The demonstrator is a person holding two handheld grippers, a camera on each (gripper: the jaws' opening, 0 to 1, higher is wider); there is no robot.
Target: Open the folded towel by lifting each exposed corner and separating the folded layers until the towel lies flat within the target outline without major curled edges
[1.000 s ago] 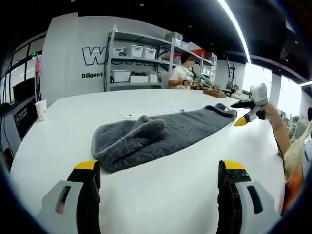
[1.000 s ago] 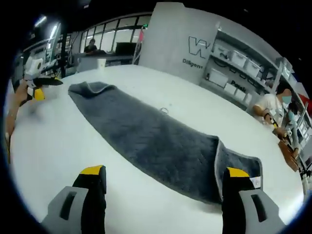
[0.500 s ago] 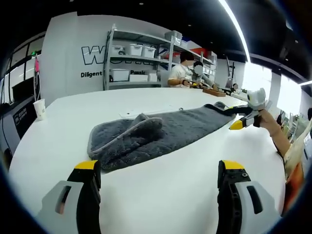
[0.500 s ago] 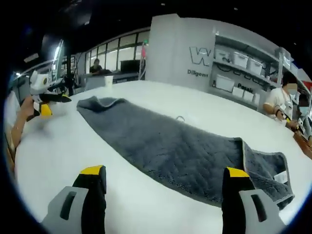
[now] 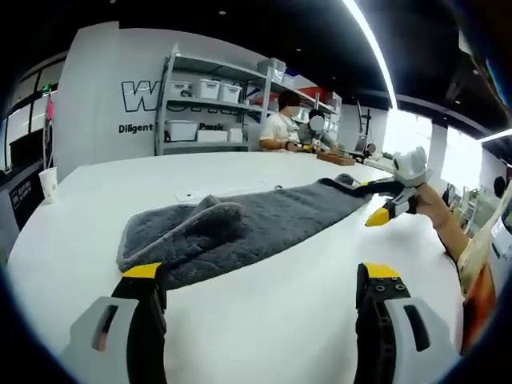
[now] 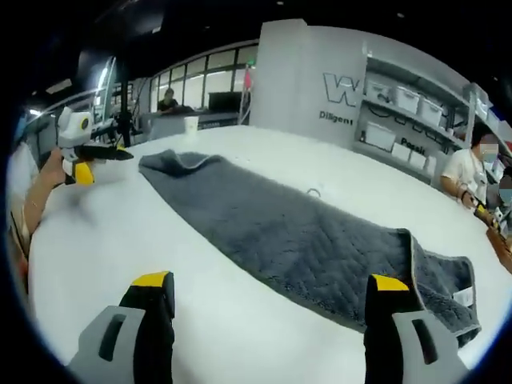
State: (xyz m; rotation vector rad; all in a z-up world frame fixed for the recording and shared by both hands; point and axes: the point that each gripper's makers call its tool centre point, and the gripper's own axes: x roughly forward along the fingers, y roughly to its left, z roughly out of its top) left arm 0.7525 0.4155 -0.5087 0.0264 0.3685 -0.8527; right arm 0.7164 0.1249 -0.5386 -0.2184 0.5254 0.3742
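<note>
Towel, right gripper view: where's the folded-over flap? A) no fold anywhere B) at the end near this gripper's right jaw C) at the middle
B: the grey towel lies long across the white table, and its end by the right jaw is doubled over, edge trim showing.

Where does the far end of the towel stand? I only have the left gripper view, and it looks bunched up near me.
Observer: The far end of the towel has a flap folded back over it, with a white label showing.
Operator: Is the right gripper gripping it?
Observer: No, the right gripper is open above the white table, the flap just ahead.
Operator: Anything near my end?
Observer: A paper cup stands beyond that end.
</note>
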